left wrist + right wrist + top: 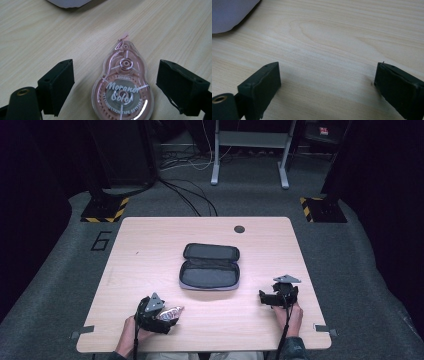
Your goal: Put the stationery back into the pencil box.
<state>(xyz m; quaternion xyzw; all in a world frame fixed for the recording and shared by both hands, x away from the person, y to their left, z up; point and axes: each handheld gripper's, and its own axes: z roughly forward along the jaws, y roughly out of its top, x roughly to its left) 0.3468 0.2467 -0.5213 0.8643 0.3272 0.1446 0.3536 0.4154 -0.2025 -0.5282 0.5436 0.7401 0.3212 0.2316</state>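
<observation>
Early stage, by the look of it: nothing packed yet. Pencil case (209, 273) open at the centre of the high view, both halves bare, on the wooden table (150, 240). Correction tape (122, 92), a pink clear-shelled dispenser, flat on the table in the lower middle of the left gripper view, tip toward the top of the frame; in the high view at lower left, just right of the left gripper (170, 316). Left gripper (115, 85) astride the dispenser, jaws fairly wide with a gap on each side, pads not yet pressing. Right gripper (265, 296) at lower right of the high view, jaws wide over bare wood, holding nothing; a corner of the grey case at upper left of its own view. Likely left to do: closing on the tape, lifting it, carrying it up-frame into the case, perhaps zipping shut.
</observation>
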